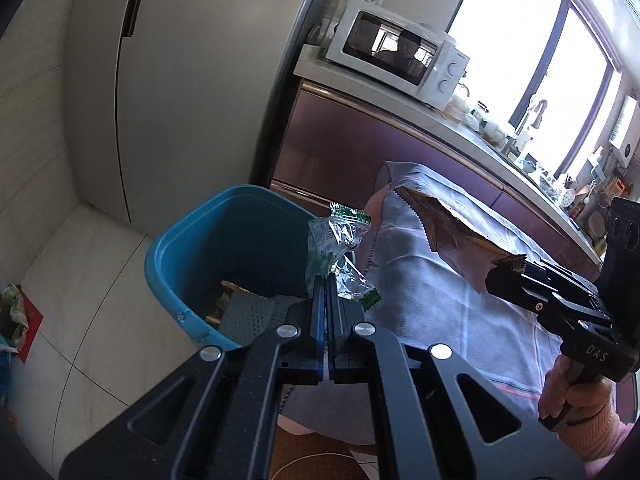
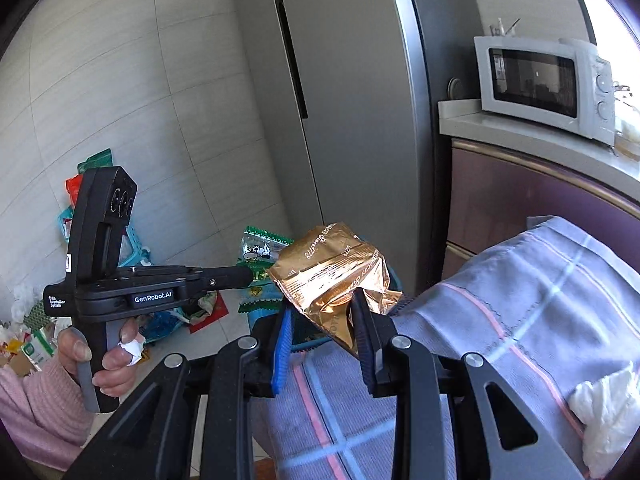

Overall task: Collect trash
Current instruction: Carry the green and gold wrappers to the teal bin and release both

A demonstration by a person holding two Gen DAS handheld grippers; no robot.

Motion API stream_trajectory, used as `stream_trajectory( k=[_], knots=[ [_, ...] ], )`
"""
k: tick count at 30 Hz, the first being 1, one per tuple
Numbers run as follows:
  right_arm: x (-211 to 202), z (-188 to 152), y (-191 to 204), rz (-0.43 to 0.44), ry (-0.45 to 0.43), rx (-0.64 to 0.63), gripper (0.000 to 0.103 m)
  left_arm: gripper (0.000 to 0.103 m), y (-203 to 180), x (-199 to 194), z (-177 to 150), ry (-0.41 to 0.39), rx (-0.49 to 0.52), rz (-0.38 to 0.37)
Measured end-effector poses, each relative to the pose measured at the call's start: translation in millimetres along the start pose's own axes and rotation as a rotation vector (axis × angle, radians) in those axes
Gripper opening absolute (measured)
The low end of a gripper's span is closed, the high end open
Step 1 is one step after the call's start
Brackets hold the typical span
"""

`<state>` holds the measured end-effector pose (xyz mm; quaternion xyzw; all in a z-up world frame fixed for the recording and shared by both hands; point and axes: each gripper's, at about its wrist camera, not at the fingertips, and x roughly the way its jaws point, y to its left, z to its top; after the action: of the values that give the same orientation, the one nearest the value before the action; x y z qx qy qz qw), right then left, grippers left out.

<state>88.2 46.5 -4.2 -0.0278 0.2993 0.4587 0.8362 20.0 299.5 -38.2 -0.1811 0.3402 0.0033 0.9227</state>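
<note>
My left gripper (image 1: 327, 278) is shut on a clear wrapper with green edges (image 1: 334, 246) and holds it over the near rim of a blue bin (image 1: 176, 248), which has some trash in its bottom. My right gripper (image 2: 322, 304) is shut on a crumpled gold foil bag (image 2: 332, 270) above the cloth-covered table. The gold bag (image 1: 452, 232) and the right gripper (image 1: 504, 278) also show in the left wrist view, to the right of the bin. The left gripper (image 2: 248, 276) with the green-edged wrapper (image 2: 260, 248) shows in the right wrist view.
A checked lilac cloth (image 2: 520, 320) covers the table, with a white crumpled tissue (image 2: 608, 404) on it at the right. Packets and trash (image 2: 100, 280) lie on the floor by the tiled wall. A fridge (image 2: 340, 100) and a counter with a microwave (image 2: 548, 84) stand behind.
</note>
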Motion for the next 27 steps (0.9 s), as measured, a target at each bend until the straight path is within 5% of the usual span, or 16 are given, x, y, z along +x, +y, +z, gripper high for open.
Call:
stream_trajectory(
  k=[27],
  knots=[
    [109.9,13.6,8.9,0.060,0.219,0.043,0.027,0.002,39.6,59.2,-10.7,0.095,-0.098,0.110]
  ],
)
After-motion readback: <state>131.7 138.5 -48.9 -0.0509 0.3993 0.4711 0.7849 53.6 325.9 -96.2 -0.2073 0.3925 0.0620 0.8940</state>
